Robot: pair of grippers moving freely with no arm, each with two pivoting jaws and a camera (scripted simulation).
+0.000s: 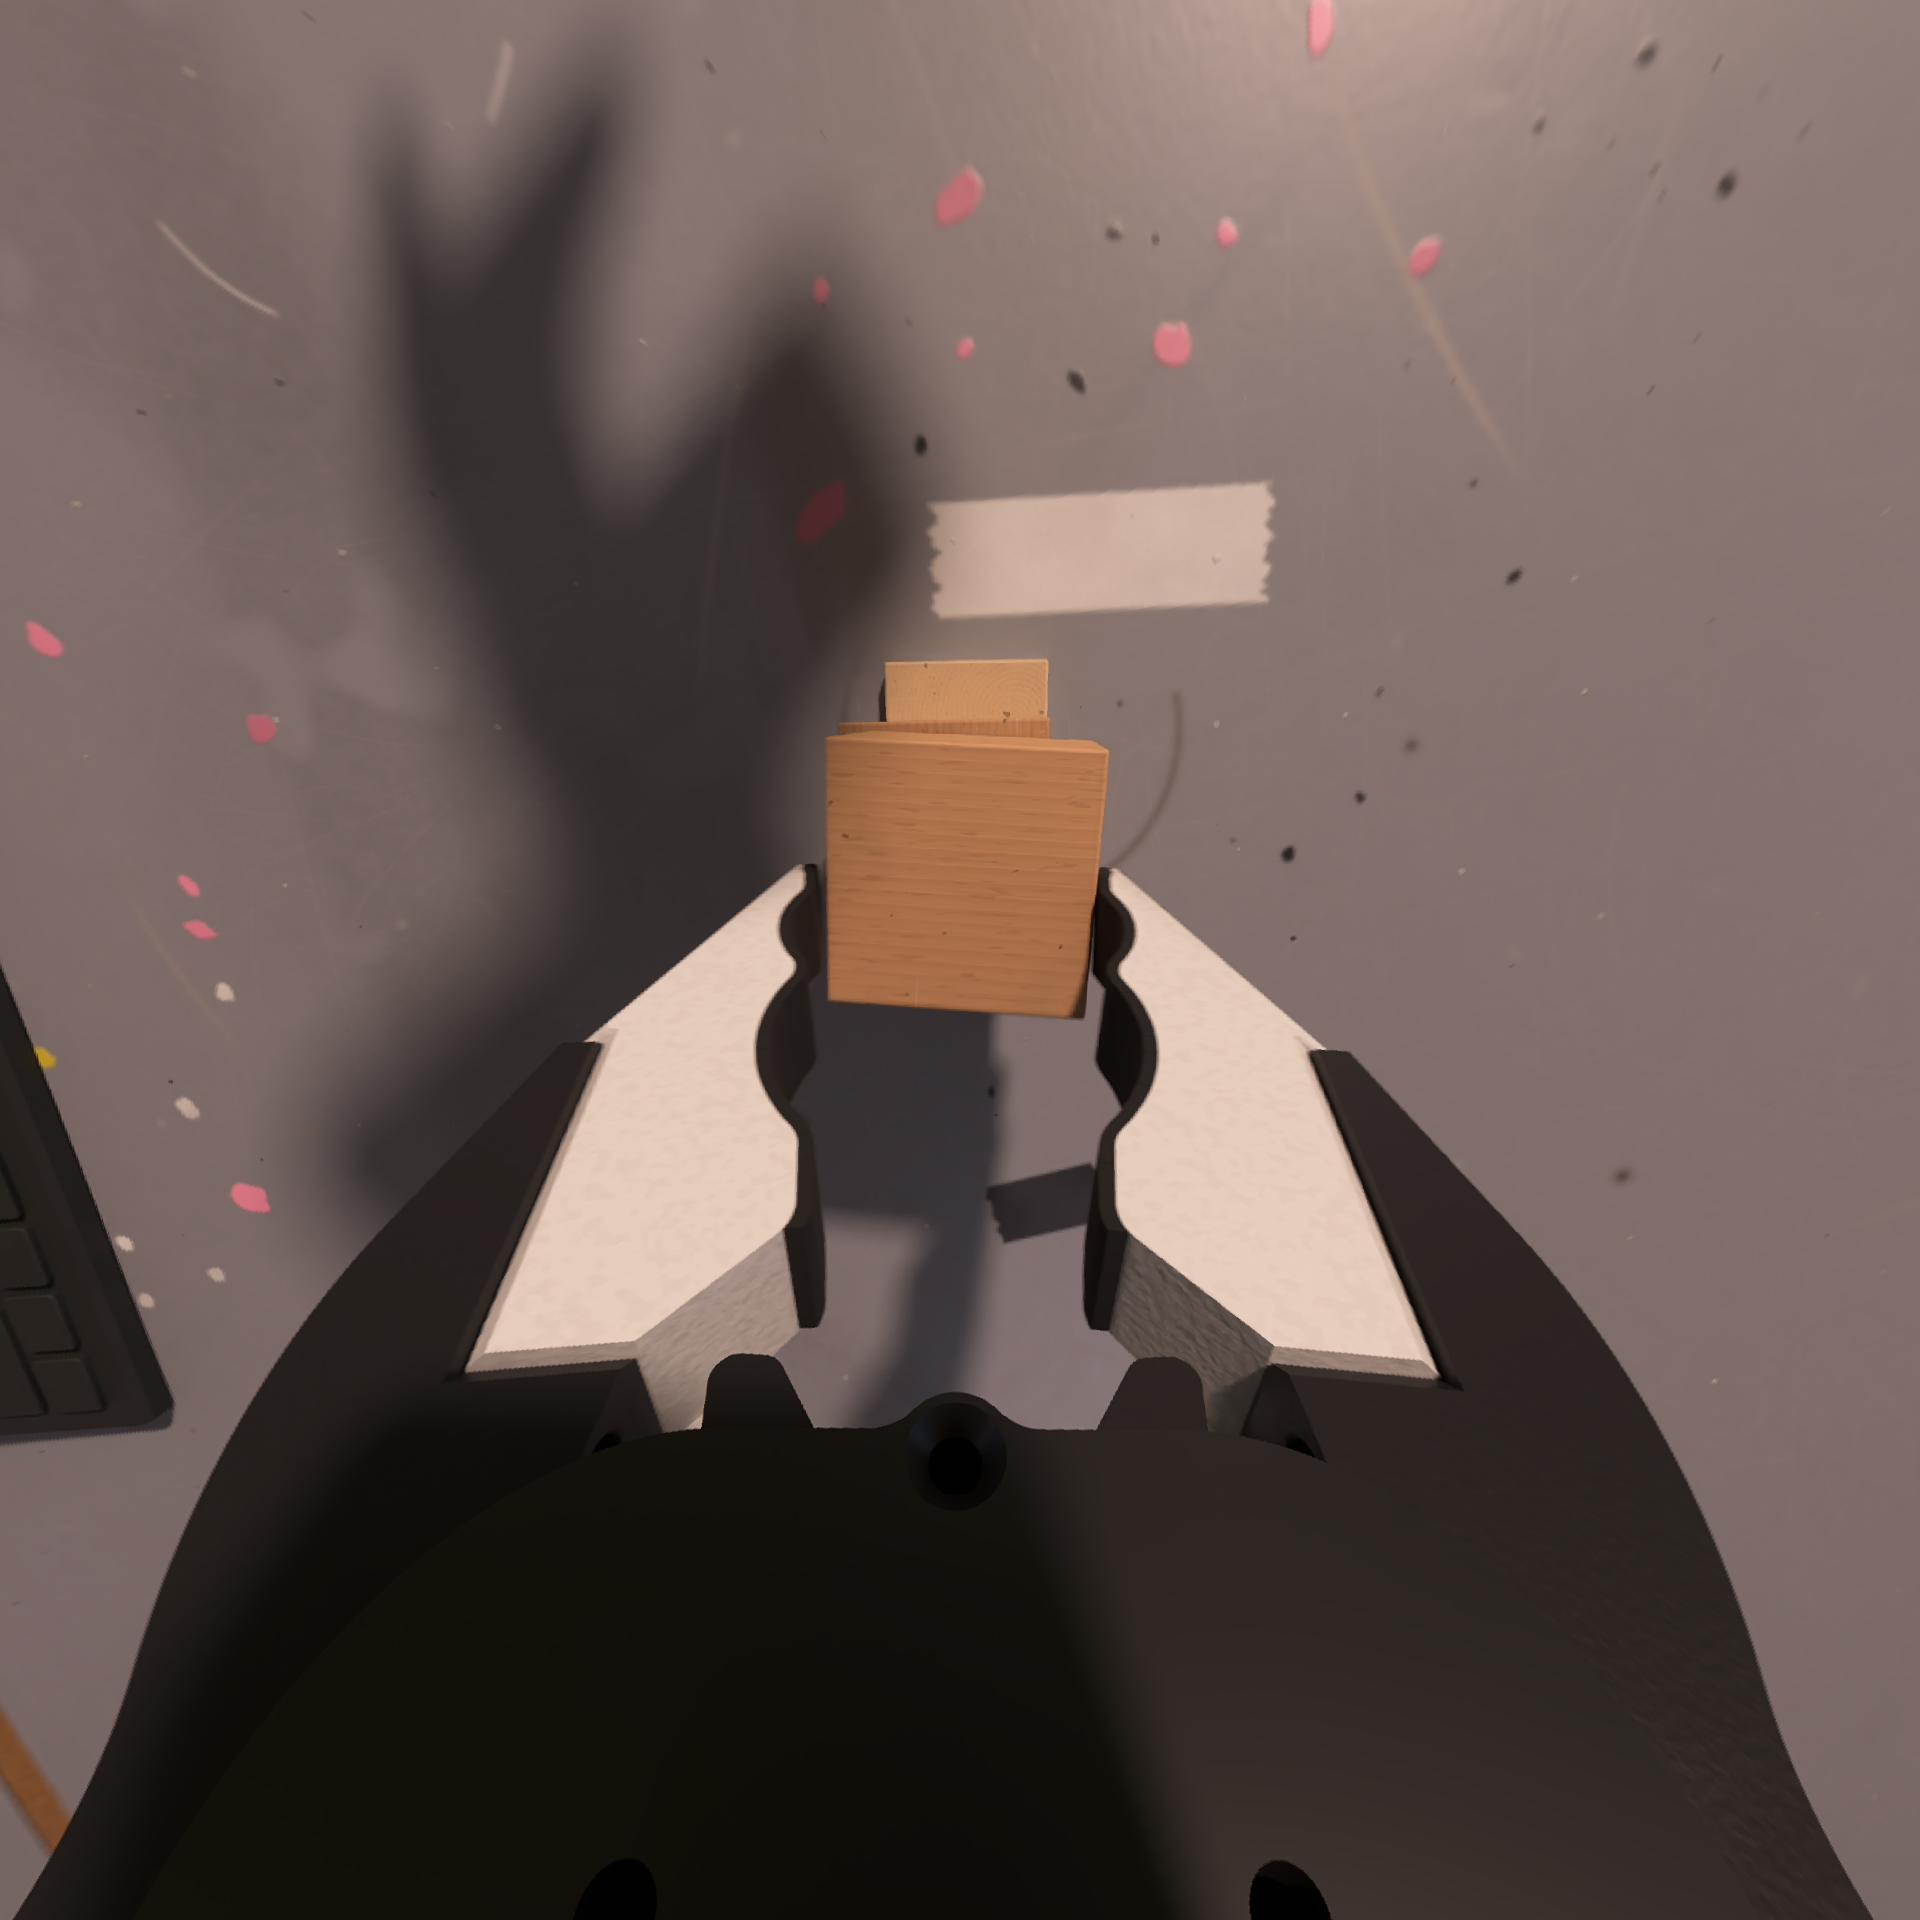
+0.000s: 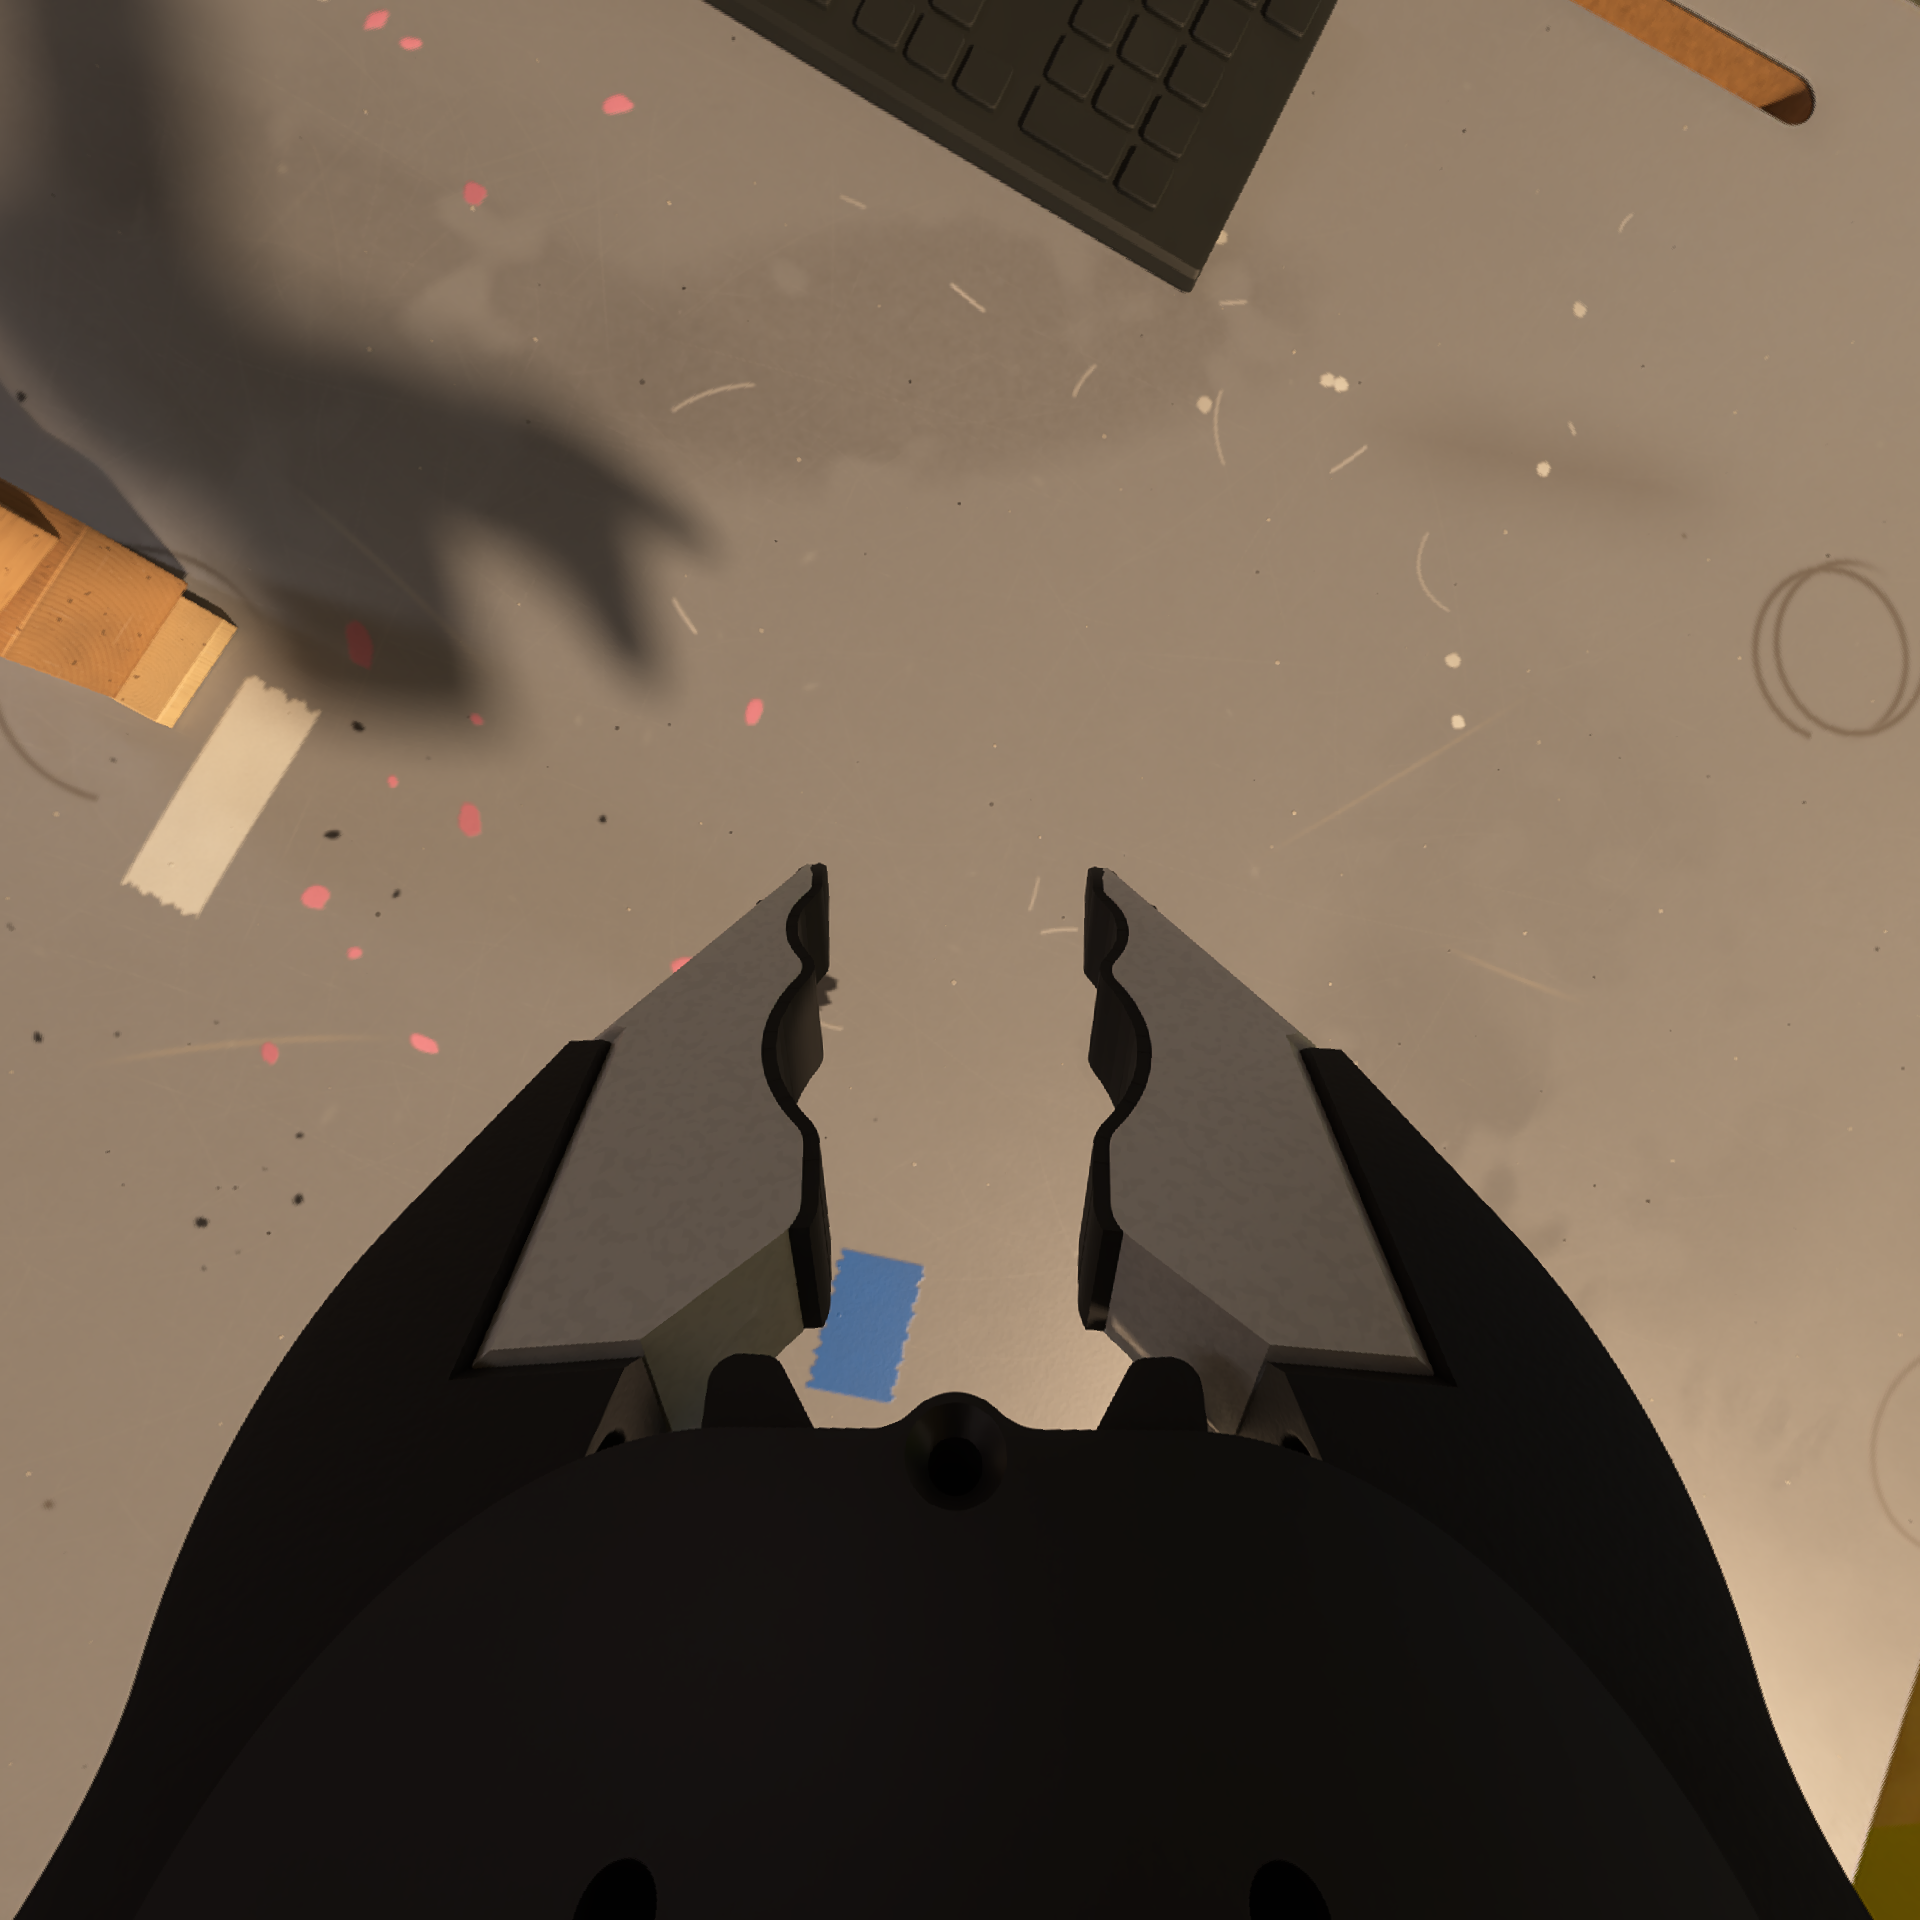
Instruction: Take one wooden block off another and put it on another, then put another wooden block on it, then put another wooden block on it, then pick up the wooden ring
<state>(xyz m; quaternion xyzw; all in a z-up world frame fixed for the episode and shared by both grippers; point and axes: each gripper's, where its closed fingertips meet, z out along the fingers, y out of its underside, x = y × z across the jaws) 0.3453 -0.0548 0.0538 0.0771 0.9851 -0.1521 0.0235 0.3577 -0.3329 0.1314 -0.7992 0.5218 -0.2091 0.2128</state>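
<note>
In the left wrist view, my left gripper [image 1: 958, 883] looks straight down on a stack of wooden blocks. The top wooden block [image 1: 961, 873] sits between my fingertips [image 1: 805, 914], which touch its left and right sides. The edges of two lower blocks [image 1: 966, 691] show just beyond it. My right gripper [image 2: 954, 894] is open and empty above the bare table. The block stack [image 2: 99, 623] shows at the left edge of the right wrist view, far from that gripper. I see no wooden ring that I can make out.
A dark keyboard lies at the left edge [image 1: 52, 1247] and at the top of the right wrist view [image 2: 1039, 104]. A white tape strip [image 1: 1101, 551] lies beyond the stack. A blue tape piece [image 2: 868, 1325] lies under my right gripper. A tan wooden strip [image 2: 1714, 62] lies beyond the keyboard.
</note>
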